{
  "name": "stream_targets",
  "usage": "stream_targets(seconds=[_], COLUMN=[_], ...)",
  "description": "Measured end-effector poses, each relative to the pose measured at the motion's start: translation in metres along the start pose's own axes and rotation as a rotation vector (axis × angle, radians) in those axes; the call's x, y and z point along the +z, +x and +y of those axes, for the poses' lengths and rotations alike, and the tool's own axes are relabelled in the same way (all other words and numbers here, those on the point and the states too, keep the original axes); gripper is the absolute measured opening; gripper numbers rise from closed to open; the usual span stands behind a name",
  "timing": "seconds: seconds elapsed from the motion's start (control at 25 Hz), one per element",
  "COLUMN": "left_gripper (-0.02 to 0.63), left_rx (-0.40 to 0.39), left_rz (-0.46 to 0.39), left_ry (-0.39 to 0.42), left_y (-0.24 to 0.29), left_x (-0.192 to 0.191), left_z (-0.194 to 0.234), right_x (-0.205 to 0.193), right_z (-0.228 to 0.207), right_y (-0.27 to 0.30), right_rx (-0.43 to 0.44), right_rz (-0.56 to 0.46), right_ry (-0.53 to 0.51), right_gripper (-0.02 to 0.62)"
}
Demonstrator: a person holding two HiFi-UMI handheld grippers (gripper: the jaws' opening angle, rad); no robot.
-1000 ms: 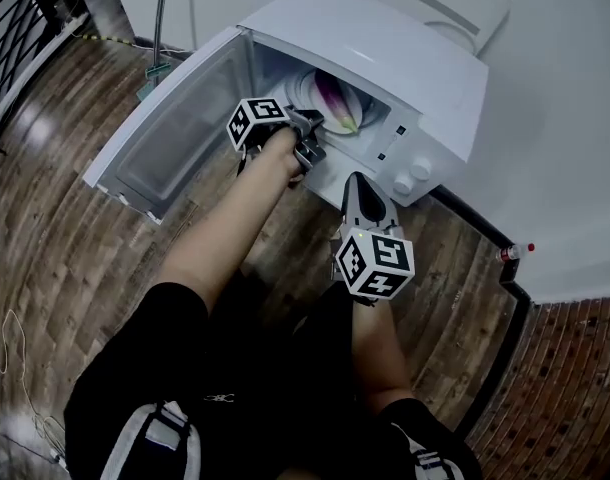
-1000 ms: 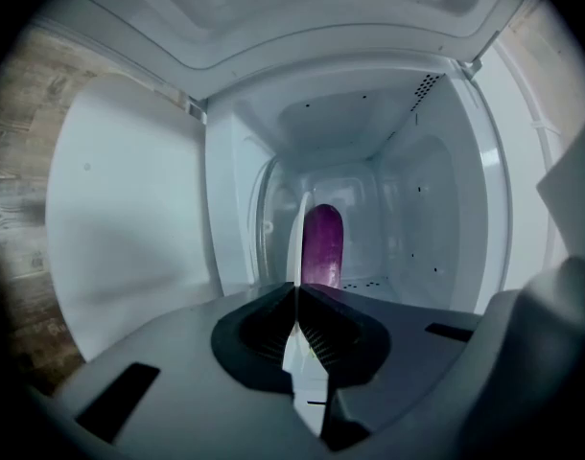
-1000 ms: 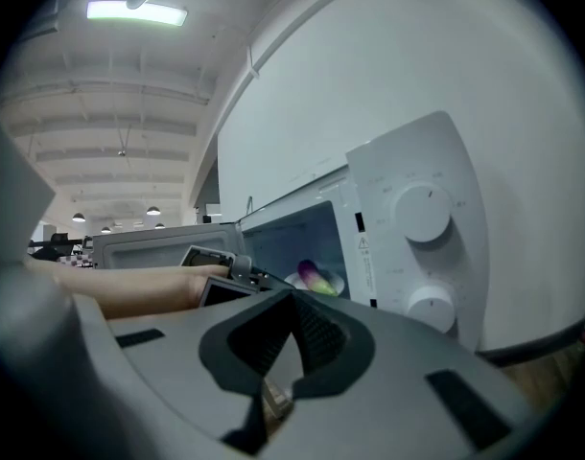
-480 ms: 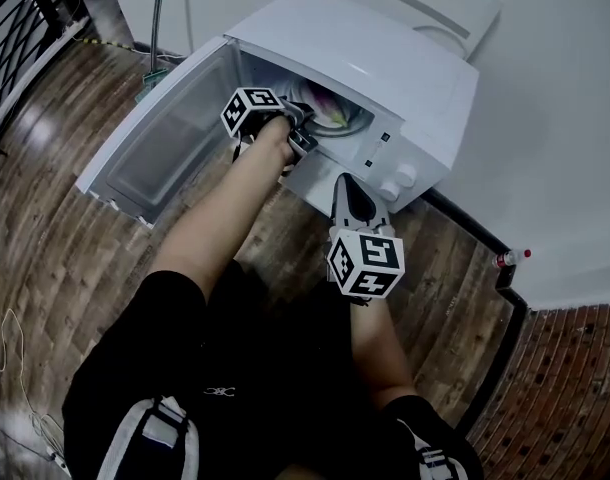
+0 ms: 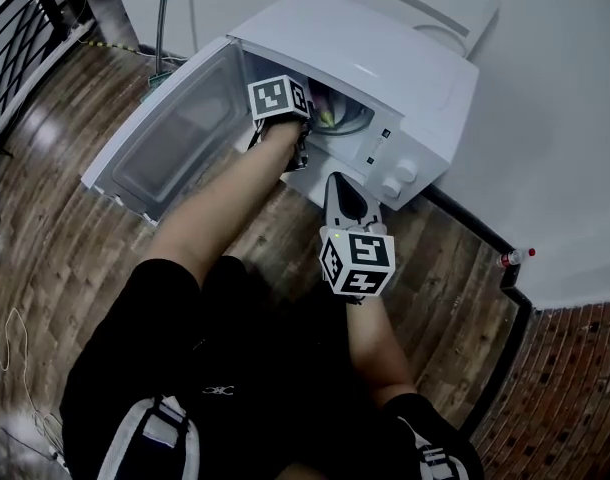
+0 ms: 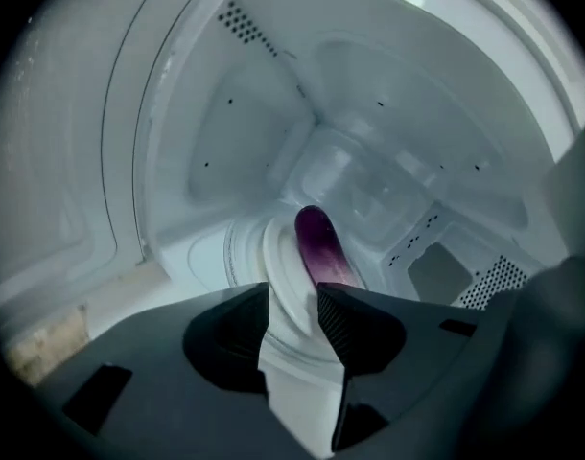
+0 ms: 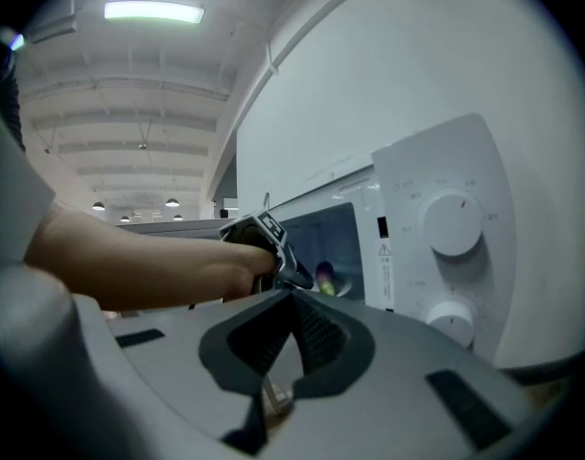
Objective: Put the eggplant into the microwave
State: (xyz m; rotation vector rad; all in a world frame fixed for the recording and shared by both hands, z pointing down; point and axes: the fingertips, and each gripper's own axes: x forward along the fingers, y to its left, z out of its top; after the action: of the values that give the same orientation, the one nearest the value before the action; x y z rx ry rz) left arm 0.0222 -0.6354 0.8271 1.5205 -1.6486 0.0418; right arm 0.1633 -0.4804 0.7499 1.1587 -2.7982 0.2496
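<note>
Wooden plank floor (image 5: 55, 248) bears a white box-shaped microwave (image 5: 385, 63), its door (image 5: 170, 138) swung open. Inside, a round white plate (image 6: 283, 281) holds the glossy purple eggplant (image 6: 316, 242). At the opening, the left hand-held gripper (image 6: 292, 295) has just been spreading its jaws and is released, pinching nothing. Outside, the right hand-held gripper (image 7: 291, 300) is clenched on nothing.

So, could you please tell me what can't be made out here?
Eggplant, near end: left gripper view, behind the left hand-held gripper, whose jaws have just been opening, plate rim between them.
Microwave cavity: head view, mostly behind that hand-held gripper.
Dial markings: right gripper view, too small.
</note>
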Motion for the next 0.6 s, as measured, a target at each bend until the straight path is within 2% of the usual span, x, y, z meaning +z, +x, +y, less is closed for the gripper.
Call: stream_targets(seconds=[0.12,0.24,0.28,0.32,0.48,0.6], left_gripper=[0.147,0.141,0.091,0.003,0.000,0.000], left_rx=[0.019,0.019,0.012,-0.006,-0.158,-0.199], left_rz=[-0.110,-0.267,-0.318,-0.365,-0.484,-0.513], left_ry=[0.099,0.175,0.215,0.258,0.435,0.539], left_y=[-0.008,-0.028,-0.039,-0.051,-0.098,-0.127], left_x=[0.006,0.018,0.021,0.023,0.013,0.008], left_z=[0.002,0.001,-0.002,-0.007,-0.034,-0.040], right_x=[-0.004,-0.005,-0.003,-0.002,0.007,0.019], right_z=[0.001,0.000,0.001,0.001,0.006,0.012], right_y=[-0.001,0.000,0.000,0.001,0.009,0.020], right_rx=[-0.002,-0.005,-0.007,-0.010,-0.025,-0.035], right_rz=[0.003,-0.004,-0.011,-0.019,-0.044,-0.063], right_ry=[0.000,0.009,0.010,0.011,0.012,0.010], right_gripper=[0.006,0.006,0.006,0.006,0.006,0.005])
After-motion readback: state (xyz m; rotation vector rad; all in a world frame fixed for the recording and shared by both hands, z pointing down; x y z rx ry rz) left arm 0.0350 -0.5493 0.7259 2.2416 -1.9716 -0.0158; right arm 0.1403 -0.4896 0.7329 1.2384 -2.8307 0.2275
